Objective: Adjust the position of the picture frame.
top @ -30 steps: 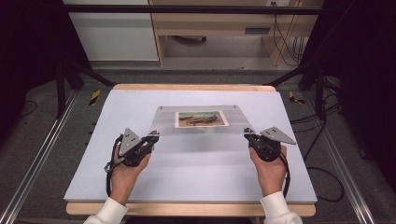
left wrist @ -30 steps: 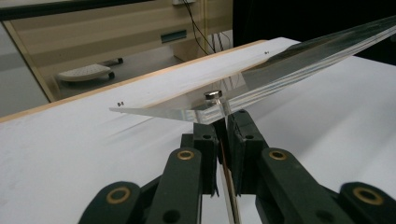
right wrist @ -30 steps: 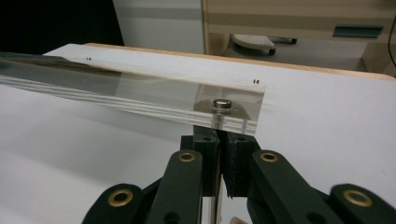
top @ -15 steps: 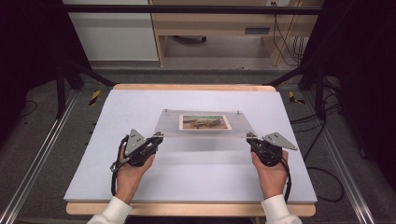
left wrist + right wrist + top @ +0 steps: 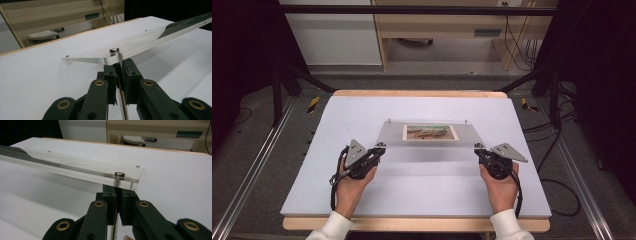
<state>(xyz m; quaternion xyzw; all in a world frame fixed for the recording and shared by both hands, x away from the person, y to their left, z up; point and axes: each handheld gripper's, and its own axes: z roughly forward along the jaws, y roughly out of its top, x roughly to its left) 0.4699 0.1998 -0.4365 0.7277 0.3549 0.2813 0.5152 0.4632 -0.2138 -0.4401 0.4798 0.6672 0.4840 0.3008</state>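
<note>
While I watch the high view, the white surface (image 5: 422,195) fills mid-frame. At its centre, a clear acrylic panel (image 5: 387,137) carrying a small landscape picture (image 5: 430,132) is lifted at its near edge. Left gripper (image 5: 378,148) pinches the near-left corner, right gripper (image 5: 478,149) the near-right, jaws pressed on it. A silver stud (image 5: 114,50) caps the corner in the left gripper view.

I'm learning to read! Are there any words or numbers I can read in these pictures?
None can be read.
The picture under the clear panel shows a painted scene; no letters can be made out.
The plate on the cabinet behind the table is too blurred to read.
</note>
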